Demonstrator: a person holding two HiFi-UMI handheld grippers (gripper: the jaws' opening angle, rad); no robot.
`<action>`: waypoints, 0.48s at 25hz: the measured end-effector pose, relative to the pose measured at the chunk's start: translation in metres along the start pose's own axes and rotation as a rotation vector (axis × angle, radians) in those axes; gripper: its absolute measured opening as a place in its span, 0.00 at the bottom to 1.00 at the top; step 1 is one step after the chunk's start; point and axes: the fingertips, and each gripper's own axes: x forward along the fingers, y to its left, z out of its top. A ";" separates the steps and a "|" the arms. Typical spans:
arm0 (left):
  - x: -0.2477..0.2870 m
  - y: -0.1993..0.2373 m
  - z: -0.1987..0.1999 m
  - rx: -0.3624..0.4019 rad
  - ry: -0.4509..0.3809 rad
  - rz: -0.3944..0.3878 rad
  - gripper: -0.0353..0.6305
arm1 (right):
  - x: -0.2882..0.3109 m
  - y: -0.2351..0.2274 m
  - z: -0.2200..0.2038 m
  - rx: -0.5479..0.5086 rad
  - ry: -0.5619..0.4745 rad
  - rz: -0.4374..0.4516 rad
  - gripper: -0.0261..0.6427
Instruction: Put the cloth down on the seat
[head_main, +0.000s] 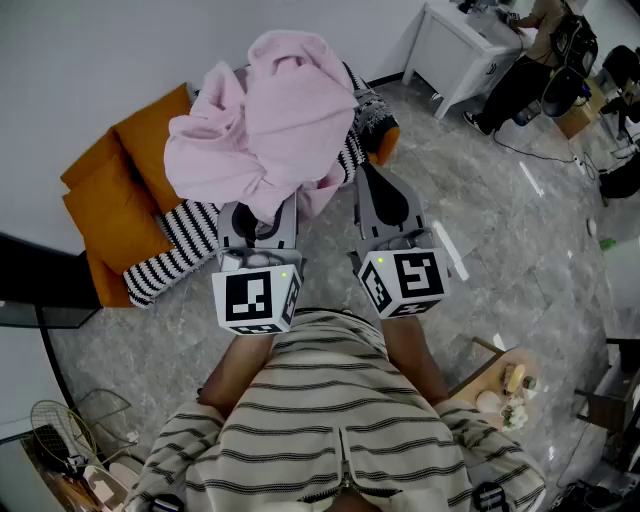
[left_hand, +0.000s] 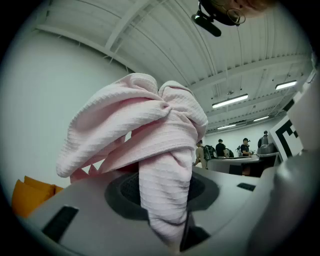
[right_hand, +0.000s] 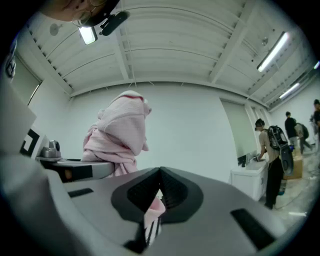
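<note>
A bunched pink cloth (head_main: 270, 120) hangs in the air above the orange seat (head_main: 115, 195) at the upper left of the head view. My left gripper (head_main: 262, 214) is shut on the pink cloth, and a fold of the cloth (left_hand: 165, 190) runs down between its jaws. The rest of the bundle (left_hand: 145, 130) billows over the jaws and hides their tips. My right gripper (head_main: 372, 180) is level beside it, just right of the cloth's edge. Its jaws meet at the tips (right_hand: 160, 175) with nothing pinched. From the right gripper view the pink cloth (right_hand: 120, 132) sits off to the left.
A black-and-white striped fabric (head_main: 185, 240) lies over the seat's front, under the cloth. A white desk (head_main: 455, 50) with a seated person stands at the back right. A small wooden stool (head_main: 505, 385) with items is at my right, a wire basket (head_main: 60, 430) at lower left. Grey marble floor.
</note>
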 end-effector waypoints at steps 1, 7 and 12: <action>-0.001 0.001 0.000 0.000 0.001 0.001 0.28 | 0.000 0.001 0.000 0.001 -0.001 0.003 0.06; -0.002 -0.008 -0.003 0.005 0.007 0.007 0.28 | -0.006 -0.004 -0.001 0.002 -0.002 0.010 0.06; -0.006 -0.013 -0.006 0.008 0.014 0.012 0.28 | -0.012 -0.008 -0.004 0.008 0.000 0.007 0.06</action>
